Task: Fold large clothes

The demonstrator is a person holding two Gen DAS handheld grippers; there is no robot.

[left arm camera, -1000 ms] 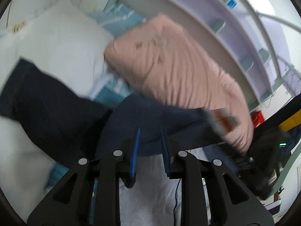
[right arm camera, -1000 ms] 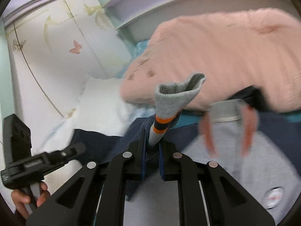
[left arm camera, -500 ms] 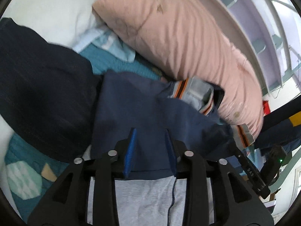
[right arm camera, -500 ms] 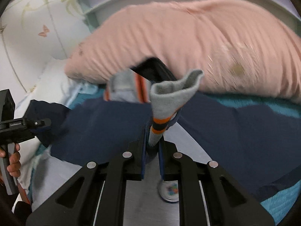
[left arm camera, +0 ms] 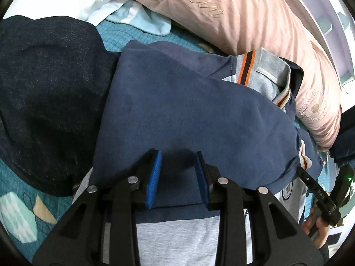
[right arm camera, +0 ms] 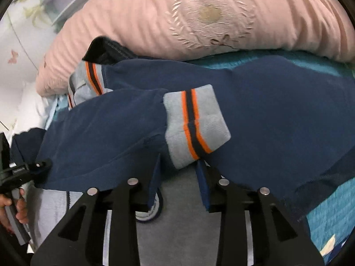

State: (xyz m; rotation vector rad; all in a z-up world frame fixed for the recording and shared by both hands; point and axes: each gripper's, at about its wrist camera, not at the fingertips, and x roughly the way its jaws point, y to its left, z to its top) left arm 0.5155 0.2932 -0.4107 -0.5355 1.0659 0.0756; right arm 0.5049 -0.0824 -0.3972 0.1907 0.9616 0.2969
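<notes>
We see the jacket (left arm camera: 188, 110) spread mid-frame on the bed (left arm camera: 20, 201), below the pink pillow (left arm camera: 255, 22). The left gripper (left arm camera: 178, 177) has its fingers apart over a navy sleeve, clamping nothing. The right gripper (right arm camera: 178, 177) is opening, the striped cuff (right arm camera: 195, 124) (grey, orange bands) lying loose just above its fingers. Dark denim (left arm camera: 44, 88) lies at left.

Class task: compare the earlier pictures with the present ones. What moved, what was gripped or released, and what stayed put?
The right gripper carried the striped cuff down onto the jacket and is opening, releasing it. The left gripper lowered toward the navy sleeve lying across the jacket, open and holding nothing. The pink pillow and dark jeans stayed put.
</notes>
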